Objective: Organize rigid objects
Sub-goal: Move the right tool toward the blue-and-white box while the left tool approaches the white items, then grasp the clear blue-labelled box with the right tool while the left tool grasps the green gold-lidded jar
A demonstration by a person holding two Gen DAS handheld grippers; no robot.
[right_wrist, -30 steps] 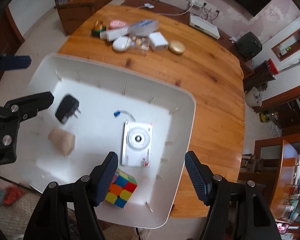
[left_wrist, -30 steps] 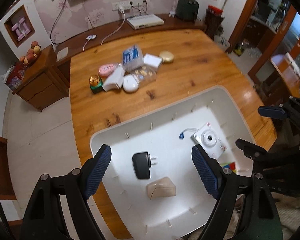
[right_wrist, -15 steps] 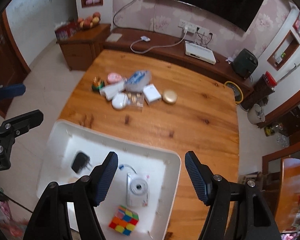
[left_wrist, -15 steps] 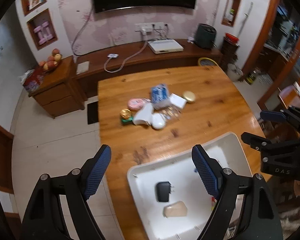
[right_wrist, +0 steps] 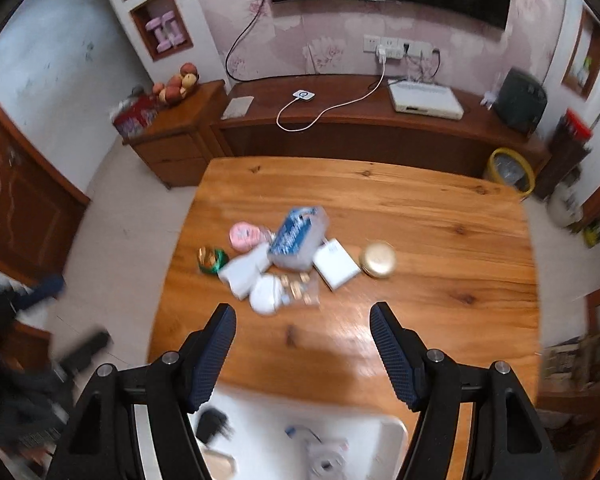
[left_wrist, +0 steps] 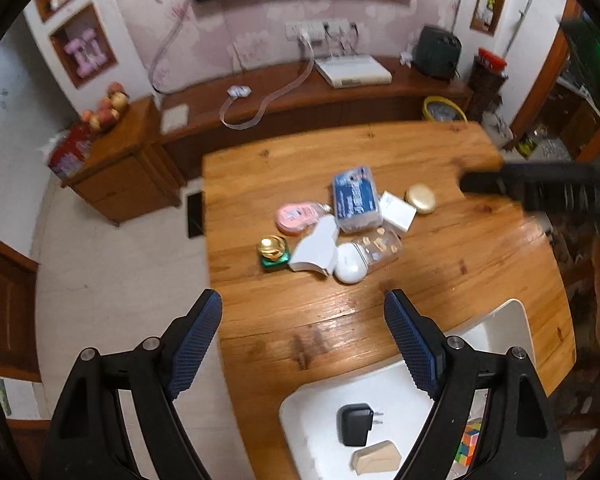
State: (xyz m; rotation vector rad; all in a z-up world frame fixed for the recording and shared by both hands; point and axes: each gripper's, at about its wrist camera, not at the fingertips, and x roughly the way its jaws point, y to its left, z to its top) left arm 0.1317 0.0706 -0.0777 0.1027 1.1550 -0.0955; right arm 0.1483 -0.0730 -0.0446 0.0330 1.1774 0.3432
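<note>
Both the left gripper (left_wrist: 302, 344) and the right gripper (right_wrist: 303, 356) hang empty, jaws spread, above the wooden table (left_wrist: 480, 256). Eight small items cluster mid-table: a blue packet (left_wrist: 356, 199), a gold case (left_wrist: 420, 199) and others. The white tray (left_wrist: 312, 412) at the near edge holds a black charger (left_wrist: 354, 424), a tan block (left_wrist: 376, 462) and a partly hidden cube (left_wrist: 469, 442).

Glossy wood table (left_wrist: 440, 264); smooth white plastic tray (left_wrist: 312, 412).
</note>
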